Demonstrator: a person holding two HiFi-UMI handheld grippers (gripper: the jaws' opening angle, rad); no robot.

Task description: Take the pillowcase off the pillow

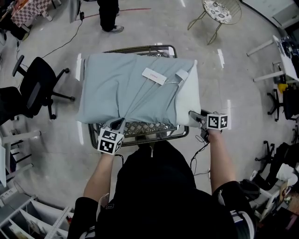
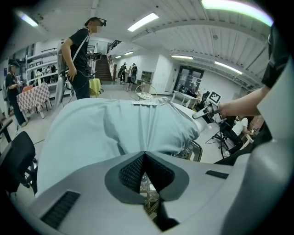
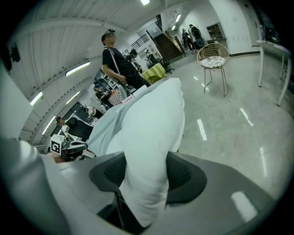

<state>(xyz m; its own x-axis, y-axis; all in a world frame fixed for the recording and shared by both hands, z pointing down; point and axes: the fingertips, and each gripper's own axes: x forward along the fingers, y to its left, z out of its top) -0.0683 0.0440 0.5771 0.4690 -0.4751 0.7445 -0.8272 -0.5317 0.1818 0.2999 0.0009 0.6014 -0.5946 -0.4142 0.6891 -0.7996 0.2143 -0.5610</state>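
Observation:
A pillow lies on a wire cart [image 1: 149, 128] in front of me. Its light blue-grey pillowcase [image 1: 121, 86] covers most of it, and the bare white pillow [image 1: 189, 95] shows along the right end. My left gripper [image 1: 120, 125] is at the near left edge, shut on a pinch of pillowcase, with pleats running to its closed jaws [image 2: 144, 155]. My right gripper [image 1: 195, 116] is shut on the near right corner of the white pillow [image 3: 151, 133], which fills the gap between its pads [image 3: 144, 176]. The pillowcase [image 3: 110, 124] lies further left in that view.
A black office chair [image 1: 37, 86] stands left of the cart. A person [image 1: 108, 14] stands beyond it, and a round wire chair [image 1: 217, 11] is at the far right. White desks [image 1: 280, 51] and gear line the right side. A white label [image 1: 154, 76] lies on the pillowcase.

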